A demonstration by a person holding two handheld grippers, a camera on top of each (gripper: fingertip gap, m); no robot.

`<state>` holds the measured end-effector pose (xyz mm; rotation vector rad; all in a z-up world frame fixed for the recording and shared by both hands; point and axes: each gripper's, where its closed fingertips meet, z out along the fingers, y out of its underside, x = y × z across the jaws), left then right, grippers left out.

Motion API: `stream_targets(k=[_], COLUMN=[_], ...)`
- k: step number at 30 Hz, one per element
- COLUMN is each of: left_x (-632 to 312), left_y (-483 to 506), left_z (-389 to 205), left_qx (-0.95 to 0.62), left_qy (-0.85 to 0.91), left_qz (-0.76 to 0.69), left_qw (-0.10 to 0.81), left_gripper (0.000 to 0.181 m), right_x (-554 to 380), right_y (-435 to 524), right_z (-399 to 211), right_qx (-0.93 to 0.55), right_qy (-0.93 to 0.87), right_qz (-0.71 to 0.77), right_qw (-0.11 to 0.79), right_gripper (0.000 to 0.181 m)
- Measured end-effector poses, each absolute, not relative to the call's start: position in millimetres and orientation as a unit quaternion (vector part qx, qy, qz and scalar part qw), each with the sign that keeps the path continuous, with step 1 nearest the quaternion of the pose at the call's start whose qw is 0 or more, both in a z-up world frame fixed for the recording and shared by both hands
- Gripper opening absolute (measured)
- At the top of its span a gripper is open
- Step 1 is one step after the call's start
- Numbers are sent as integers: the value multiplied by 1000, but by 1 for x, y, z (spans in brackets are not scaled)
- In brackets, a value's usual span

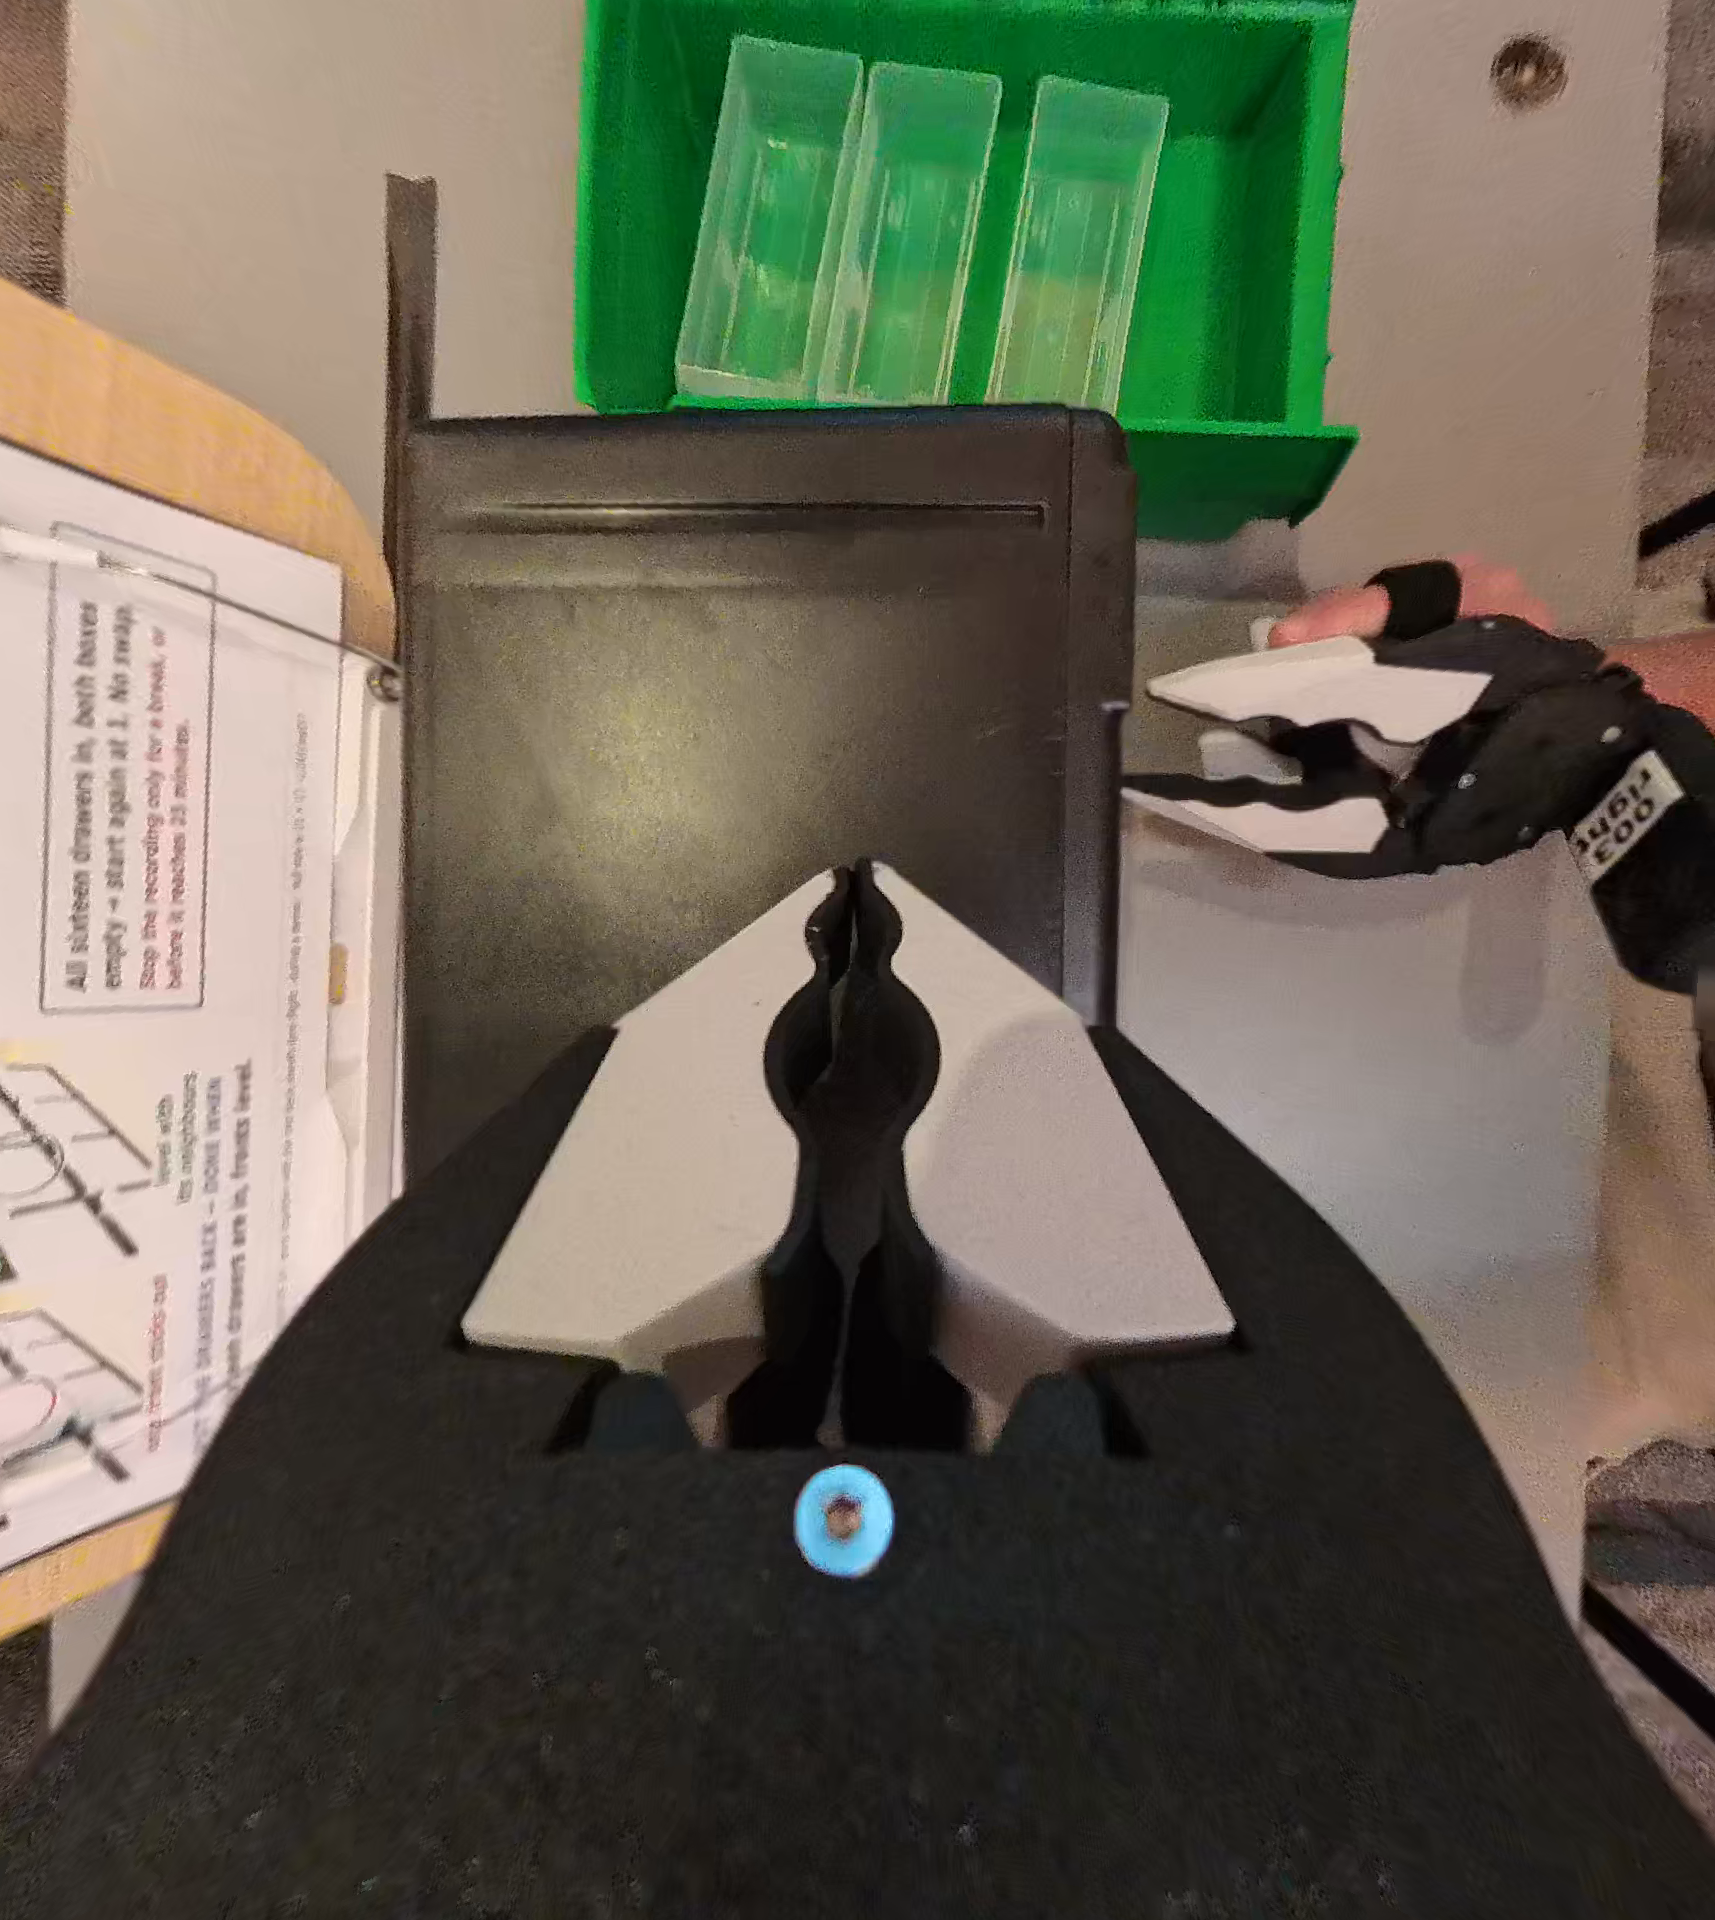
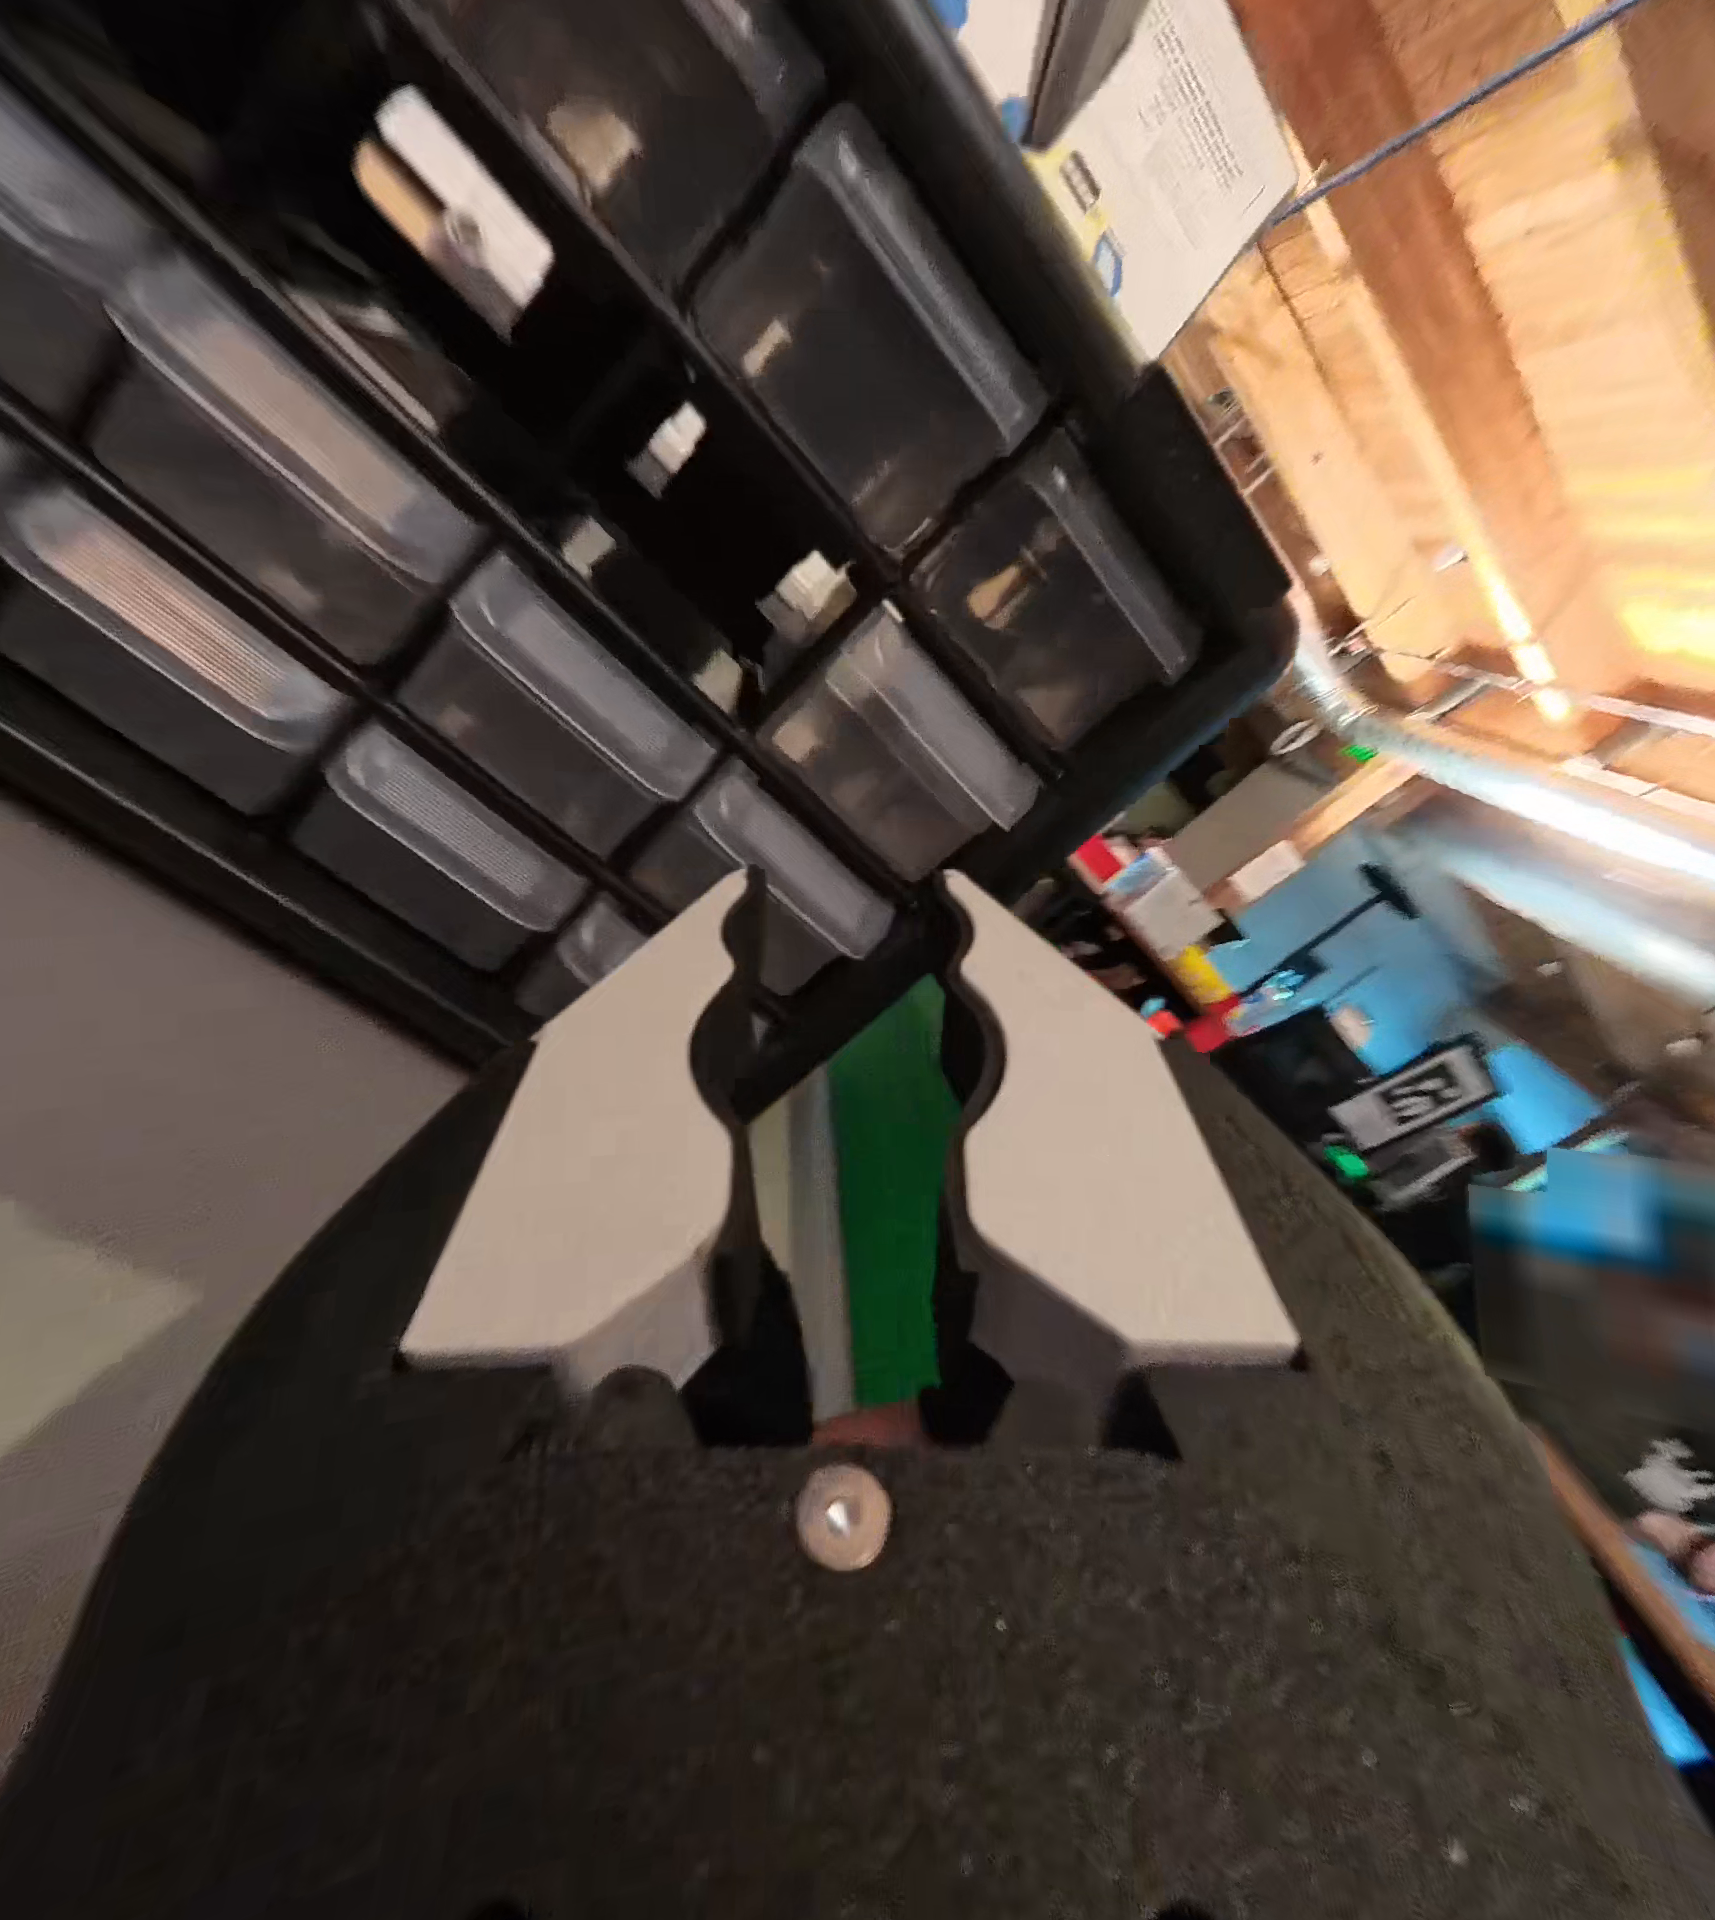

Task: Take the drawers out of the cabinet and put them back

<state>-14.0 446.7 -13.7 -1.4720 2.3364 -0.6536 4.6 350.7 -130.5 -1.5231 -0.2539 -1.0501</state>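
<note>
drawer (image 2: 811, 894) between right tool (image 2: 848, 883) tips

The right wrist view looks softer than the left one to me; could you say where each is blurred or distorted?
Right wrist view: motion smear across the black cabinet's clear plastic drawers and the background, the open right tongs sharper. Left wrist view: mostly crisp, wide-angle bending at the edges, soft sheen on the black cabinet top, shut left tongs sharp.

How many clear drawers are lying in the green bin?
3 clear drawers in the green bin, side by side: left, middle, right. The cabinet hides the bin's near edge, so more may be hidden.
</note>
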Motion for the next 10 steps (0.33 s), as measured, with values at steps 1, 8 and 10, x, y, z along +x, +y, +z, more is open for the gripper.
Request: stream_targets(k=[1,8,10], left_x=[-11,-8,-9], left_y=[446,449,452], left_z=[-18,-36,-36], left_qx=[-512,-526,-524], left_qy=[817,812,817], left_qz=[-224,-221,-205], left_qw=[144,122,127], left_gripper=[0,0,0], right_x=[11,13,16], right_y=[353,373,377], right_z=[-128,-104,-102], right_qx=[-646,-546,-545], right_qy=[-120,-191,-190], right_qz=[-479,-597,-601], right_qw=[582,556,553], right_gripper=[30,18,18])
